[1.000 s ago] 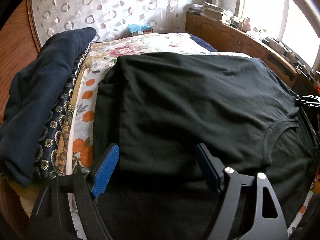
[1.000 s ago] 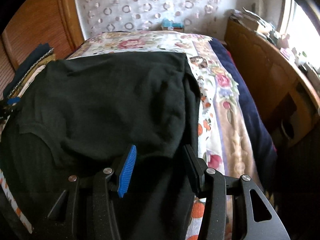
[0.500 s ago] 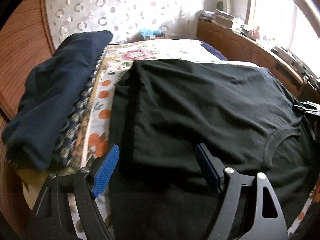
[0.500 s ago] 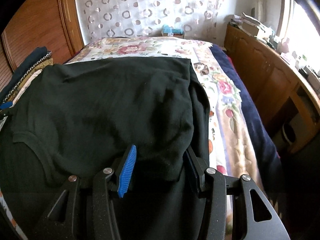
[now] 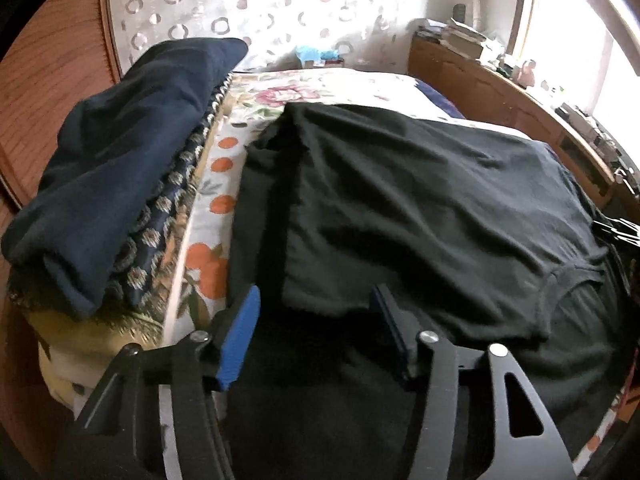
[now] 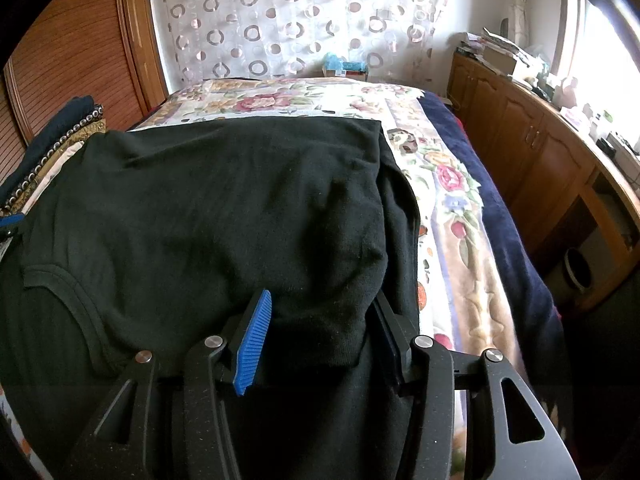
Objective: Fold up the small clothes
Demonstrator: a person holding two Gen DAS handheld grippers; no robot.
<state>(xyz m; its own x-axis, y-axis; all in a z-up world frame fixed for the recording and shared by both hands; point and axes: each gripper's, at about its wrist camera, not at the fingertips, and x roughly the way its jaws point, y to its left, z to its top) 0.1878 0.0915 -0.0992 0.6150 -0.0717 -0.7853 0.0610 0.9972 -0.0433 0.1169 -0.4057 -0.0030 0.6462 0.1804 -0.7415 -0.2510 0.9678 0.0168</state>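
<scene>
place: home bedroom | bed (image 6: 452,208) with floral spread | wall: curtain with ring pattern (image 6: 280,20) | side: wooden cabinets (image 6: 532,152) topped with books and clutter beneath a bright window (image 5: 568,24) | folded bedding pile (image 5: 120,184) by wood panelling

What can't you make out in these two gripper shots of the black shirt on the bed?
- Black shirt: near hem cut off behind both grippers in both views.
- Left gripper, jaws just closing: grip unclear, dark cloth hides contact.
- Right gripper: cloth bunched between fingers, pressing unclear.
- Items on wooden cabinet: too small, washed out by window glare.
</scene>
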